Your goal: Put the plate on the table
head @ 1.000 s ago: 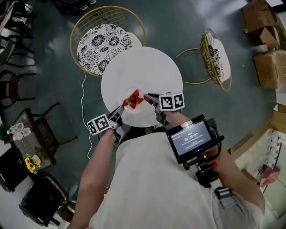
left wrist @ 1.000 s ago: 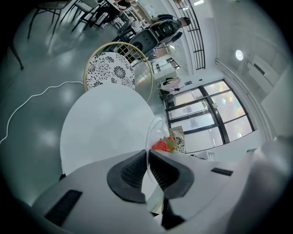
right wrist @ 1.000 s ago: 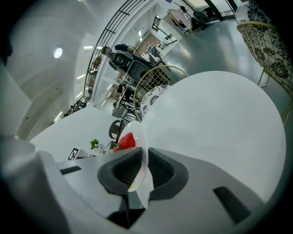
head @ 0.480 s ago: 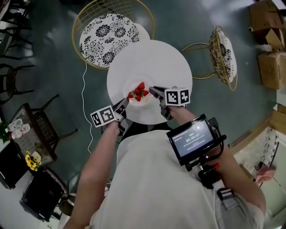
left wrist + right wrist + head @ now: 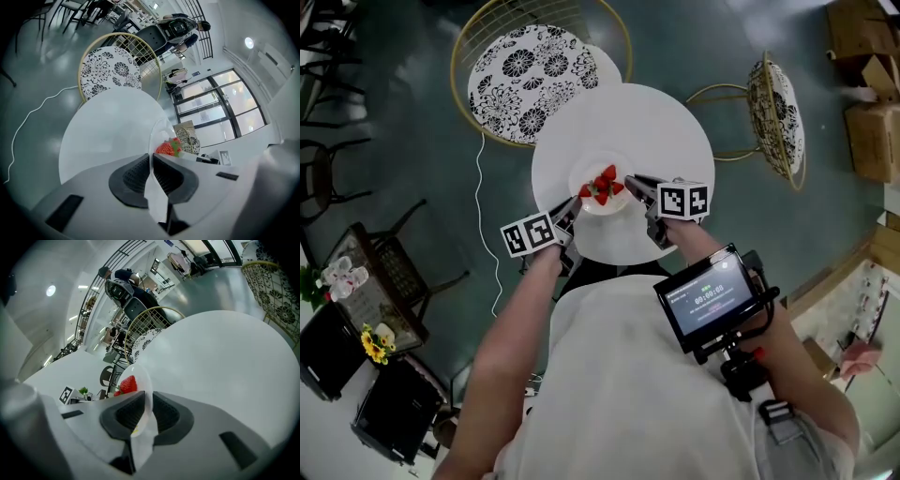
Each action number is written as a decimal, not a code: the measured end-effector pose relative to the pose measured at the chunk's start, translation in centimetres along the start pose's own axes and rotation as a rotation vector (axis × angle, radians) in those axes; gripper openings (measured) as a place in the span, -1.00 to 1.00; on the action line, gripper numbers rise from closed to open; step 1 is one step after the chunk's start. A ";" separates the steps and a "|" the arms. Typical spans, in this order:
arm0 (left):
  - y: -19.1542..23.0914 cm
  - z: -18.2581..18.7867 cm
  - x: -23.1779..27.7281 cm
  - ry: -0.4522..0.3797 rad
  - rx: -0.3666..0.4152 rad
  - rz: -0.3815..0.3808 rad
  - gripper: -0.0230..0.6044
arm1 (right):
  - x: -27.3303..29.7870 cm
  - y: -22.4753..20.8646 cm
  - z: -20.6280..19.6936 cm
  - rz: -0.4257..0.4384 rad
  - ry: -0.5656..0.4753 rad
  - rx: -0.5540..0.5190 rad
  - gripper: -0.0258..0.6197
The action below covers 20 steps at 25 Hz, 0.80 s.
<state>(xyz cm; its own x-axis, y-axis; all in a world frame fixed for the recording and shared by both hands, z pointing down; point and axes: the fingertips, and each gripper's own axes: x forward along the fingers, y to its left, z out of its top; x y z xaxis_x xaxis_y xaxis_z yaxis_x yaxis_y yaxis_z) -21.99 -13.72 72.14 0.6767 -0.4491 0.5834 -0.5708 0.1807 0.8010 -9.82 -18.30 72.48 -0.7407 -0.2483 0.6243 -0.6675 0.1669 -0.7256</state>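
Note:
A small white plate (image 5: 592,174) with red strawberries (image 5: 602,186) is over the middle of the round white table (image 5: 666,131). My left gripper (image 5: 567,214) is shut on the plate's near left rim, and my right gripper (image 5: 636,183) is shut on its right rim. In the left gripper view the thin plate (image 5: 158,136) stands edge-on between the dark pads of my left gripper (image 5: 151,165), with the strawberries (image 5: 168,148) just beyond. The right gripper view shows the plate (image 5: 143,378) pinched in my right gripper (image 5: 147,405), strawberries (image 5: 127,385) to its left. I cannot tell whether the plate touches the table.
A gold wire chair with a black-and-white patterned cushion (image 5: 530,70) stands at the table's far left, and a second such chair (image 5: 778,117) at the right. Cardboard boxes (image 5: 872,131) sit far right. A white cable (image 5: 483,216) runs over the floor at the left.
Both grippers have carried the plate of strawberries from the table's near edge farther in, toward its middle. Both stay shut on the rim.

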 end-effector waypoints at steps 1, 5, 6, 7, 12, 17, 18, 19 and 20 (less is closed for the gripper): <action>-0.1 0.1 0.2 0.004 0.005 0.005 -0.89 | -0.1 -0.2 0.1 -0.007 -0.003 -0.003 -0.78; 0.2 0.3 1.1 0.030 0.027 0.043 -0.89 | 0.0 -1.5 0.4 -0.071 -0.004 -0.030 -0.78; 0.5 0.5 1.2 0.037 0.031 0.058 -0.89 | 0.3 -1.7 0.4 -0.085 -0.004 -0.036 -0.78; 0.9 0.6 1.3 0.042 0.034 0.075 -0.89 | 0.6 -1.8 0.5 -0.102 -0.005 -0.041 -0.78; 2.9 1.7 2.7 0.069 0.070 0.188 -0.89 | 2.7 -3.3 0.5 -0.192 0.011 -0.072 -0.78; 4.2 2.4 3.3 0.103 0.129 0.294 -0.88 | 4.2 -3.6 0.8 -0.233 0.026 -0.133 -0.77; 4.4 2.4 3.4 0.110 0.137 0.313 -0.88 | 4.3 -3.6 0.7 -0.241 0.031 -0.152 -0.77; 4.5 2.3 3.4 0.116 0.144 0.329 -0.88 | 4.4 -3.5 0.6 -0.247 0.034 -0.172 -0.77; 4.7 2.3 3.3 0.122 0.152 0.343 -0.87 | 4.4 -3.4 0.5 -0.254 0.038 -0.191 -0.77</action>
<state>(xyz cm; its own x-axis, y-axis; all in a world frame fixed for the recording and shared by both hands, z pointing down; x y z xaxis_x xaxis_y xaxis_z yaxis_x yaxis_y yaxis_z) -23.46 -16.35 77.54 0.4798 -0.2763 0.8327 -0.8295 0.1665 0.5332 -10.79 -20.47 77.57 -0.5480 -0.2701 0.7917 -0.8313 0.2811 -0.4796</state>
